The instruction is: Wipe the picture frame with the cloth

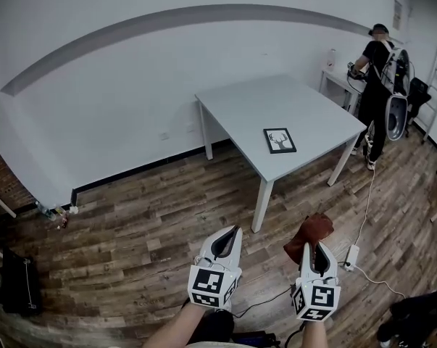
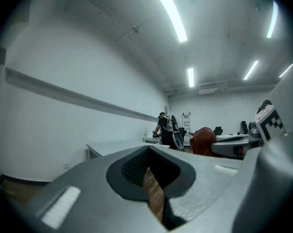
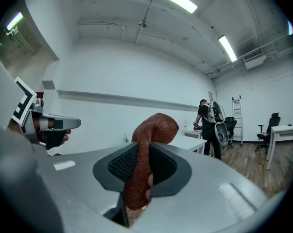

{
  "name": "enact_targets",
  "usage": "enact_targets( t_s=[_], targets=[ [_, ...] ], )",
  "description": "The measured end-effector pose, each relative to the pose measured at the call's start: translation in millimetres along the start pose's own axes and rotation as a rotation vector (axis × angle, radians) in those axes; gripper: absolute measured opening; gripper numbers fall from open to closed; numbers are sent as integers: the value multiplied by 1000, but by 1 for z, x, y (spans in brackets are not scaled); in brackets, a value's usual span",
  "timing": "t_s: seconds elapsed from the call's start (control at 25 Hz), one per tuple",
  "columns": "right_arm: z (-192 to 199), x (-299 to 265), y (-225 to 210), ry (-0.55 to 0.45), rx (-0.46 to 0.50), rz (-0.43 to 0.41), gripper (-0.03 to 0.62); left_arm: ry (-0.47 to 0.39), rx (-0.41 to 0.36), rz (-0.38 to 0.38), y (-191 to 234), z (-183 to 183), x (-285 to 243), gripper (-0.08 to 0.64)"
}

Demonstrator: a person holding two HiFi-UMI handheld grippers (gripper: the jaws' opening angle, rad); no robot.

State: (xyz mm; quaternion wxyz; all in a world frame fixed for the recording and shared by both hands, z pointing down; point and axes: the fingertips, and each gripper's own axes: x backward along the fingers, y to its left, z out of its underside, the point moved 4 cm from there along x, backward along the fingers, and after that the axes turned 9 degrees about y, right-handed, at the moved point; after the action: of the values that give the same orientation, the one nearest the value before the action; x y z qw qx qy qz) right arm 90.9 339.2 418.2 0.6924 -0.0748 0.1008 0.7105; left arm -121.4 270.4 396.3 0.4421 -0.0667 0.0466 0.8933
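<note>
A black picture frame with a deer picture lies flat near the front edge of the grey table, well ahead of both grippers. In the head view my right gripper is shut on a rust-brown cloth, which bunches up above the jaws. The right gripper view shows the cloth pinched between the jaws. My left gripper hangs beside it over the wooden floor, shut, with nothing in it. In the left gripper view only a thin slit shows between its jaws.
A person in black with gear on the back stands at a white desk at the back right. A ladder leans further right. A power strip and cable lie on the floor right of my right gripper. A black bag sits far left.
</note>
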Motion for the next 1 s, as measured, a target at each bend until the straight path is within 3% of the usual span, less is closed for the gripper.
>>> enact_targets(
  t_s=[0.52, 1.0],
  targets=[
    [-38, -146, 23, 53, 2, 21, 94, 4, 33, 20, 107, -22, -106, 1],
    [-55, -193, 11, 38, 3, 31, 94, -3, 14, 48, 120, -38, -159, 1]
  ],
)
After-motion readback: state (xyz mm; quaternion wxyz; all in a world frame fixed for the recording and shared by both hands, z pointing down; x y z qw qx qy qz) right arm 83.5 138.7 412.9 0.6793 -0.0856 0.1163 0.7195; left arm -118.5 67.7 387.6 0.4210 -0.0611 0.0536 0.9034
